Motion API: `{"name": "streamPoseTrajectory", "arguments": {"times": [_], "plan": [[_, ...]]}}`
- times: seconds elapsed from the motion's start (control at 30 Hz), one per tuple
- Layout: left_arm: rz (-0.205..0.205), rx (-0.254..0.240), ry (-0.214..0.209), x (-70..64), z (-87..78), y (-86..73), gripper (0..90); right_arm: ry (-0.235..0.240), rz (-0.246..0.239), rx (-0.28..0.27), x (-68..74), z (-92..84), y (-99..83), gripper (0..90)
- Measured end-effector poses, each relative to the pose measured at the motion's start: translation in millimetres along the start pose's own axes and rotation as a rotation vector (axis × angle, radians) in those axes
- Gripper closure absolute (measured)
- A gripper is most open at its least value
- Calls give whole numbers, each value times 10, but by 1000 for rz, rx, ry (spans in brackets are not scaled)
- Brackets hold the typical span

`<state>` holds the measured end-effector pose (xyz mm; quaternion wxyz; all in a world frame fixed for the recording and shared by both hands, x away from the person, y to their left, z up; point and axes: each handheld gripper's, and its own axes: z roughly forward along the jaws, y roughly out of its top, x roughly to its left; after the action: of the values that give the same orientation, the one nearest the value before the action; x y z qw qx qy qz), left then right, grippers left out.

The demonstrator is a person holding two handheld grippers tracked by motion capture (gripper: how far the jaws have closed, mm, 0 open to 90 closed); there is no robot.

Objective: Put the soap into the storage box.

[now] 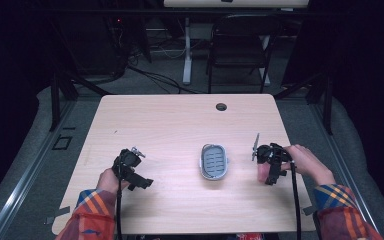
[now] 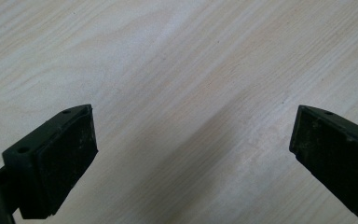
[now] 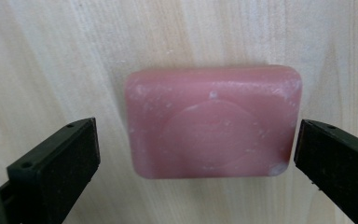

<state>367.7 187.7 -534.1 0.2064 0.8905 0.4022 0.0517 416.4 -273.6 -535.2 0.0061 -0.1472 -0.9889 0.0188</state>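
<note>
Left gripper (image 1: pixel 136 151), jaws spread and empty, hangs over bare table (image 1: pixel 170 120). To its right stands an empty grey dish (image 1: pixel 213 161). Farther right, the right gripper (image 3: pixel 196 144), jaws wide apart and not yet closed, straddles a pink soap (image 3: pixel 213 122) lying flat on the wood. Judged stage: early, with the soap ungrasped; grasping and a probable transfer to the dish remain.

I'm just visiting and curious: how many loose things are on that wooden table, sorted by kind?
Pink soap bar: 1
Grey soap dish: 1
Total: 2
</note>
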Motion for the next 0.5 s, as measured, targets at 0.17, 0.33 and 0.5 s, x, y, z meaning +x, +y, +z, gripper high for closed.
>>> {"name": "streamPoseTrajectory", "arguments": {"times": [0.17,0.33,0.5], "plan": [[-1,0,-2,3,-1,-2,5,6,0,7,-21,45,24,0],[1,-1,-3,-3,-1,-1,5,-1,-5,12,-32,38,33,0],[1,0,-5,-2,-2,-1,5,-4,6,2,-13,64,30,29]]}}
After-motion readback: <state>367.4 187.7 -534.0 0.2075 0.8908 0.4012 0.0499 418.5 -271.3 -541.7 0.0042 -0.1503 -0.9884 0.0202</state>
